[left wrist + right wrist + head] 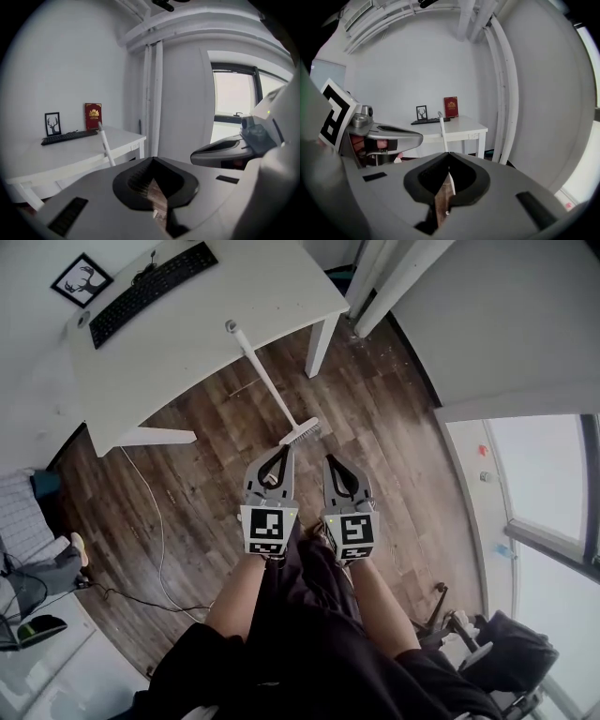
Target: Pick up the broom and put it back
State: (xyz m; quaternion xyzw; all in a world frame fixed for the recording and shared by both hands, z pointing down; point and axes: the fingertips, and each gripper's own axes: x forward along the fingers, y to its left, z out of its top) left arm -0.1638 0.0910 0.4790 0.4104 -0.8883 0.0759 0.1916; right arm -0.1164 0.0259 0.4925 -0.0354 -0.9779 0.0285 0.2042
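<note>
A white broom (267, 381) leans against the front edge of the white desk (234, 296), its bristle head (300, 434) on the wooden floor. Both grippers hang side by side over the floor, just short of that head. My left gripper (281, 450) is shut and empty, its tips close to the bristles. My right gripper (330, 461) is shut too, with nothing in it. The left gripper view shows the broom handle (105, 145) beyond the left gripper (151, 161). In the right gripper view the handle (442, 133) stands straight ahead of the right gripper (449, 154).
On the desk lie a black keyboard (150, 292), a small framed picture (82, 279) and a red book (93, 116). A white cable (155, 531) trails over the floor at left. White pipes (394, 277) run beside the desk. Windows (544, 484) are at right.
</note>
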